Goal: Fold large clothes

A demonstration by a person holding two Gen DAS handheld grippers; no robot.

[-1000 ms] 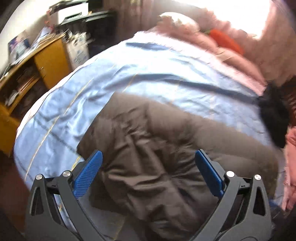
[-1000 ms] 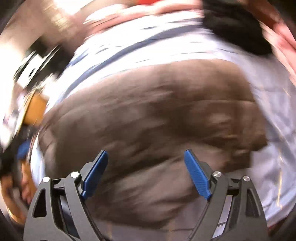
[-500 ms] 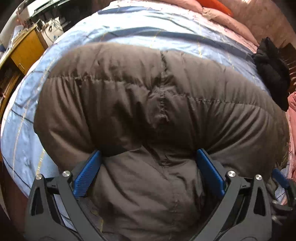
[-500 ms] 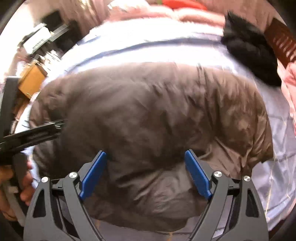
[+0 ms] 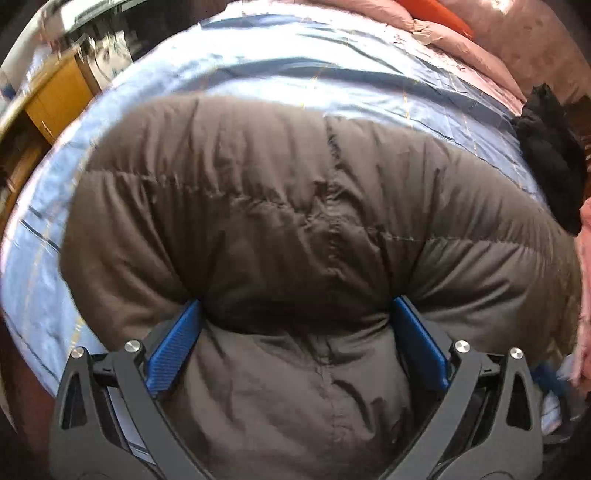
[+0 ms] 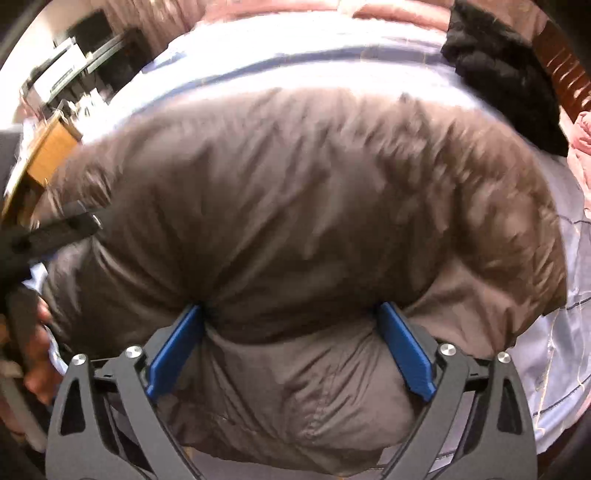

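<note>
A big brown puffer jacket (image 5: 295,229) lies on a bed with a light blue sheet (image 5: 280,70). It fills both views; in the right wrist view the jacket (image 6: 295,192) is a little blurred. My left gripper (image 5: 297,314) is open, its blue pads either side of a thick fold at the jacket's near edge, pressed into the fabric. My right gripper (image 6: 291,314) is open in the same way around the near edge further right. The left gripper's black frame (image 6: 55,229) shows at the left of the right wrist view.
A black garment (image 5: 550,155) lies at the bed's right side, also in the right wrist view (image 6: 506,81). Pink bedding (image 5: 461,40) and an orange thing (image 5: 439,14) lie at the far end. A wooden desk (image 5: 55,99) stands to the left of the bed.
Both grippers have come down and forward onto the jacket. The jacket now bulges between the open pads, which press into its near fold.
</note>
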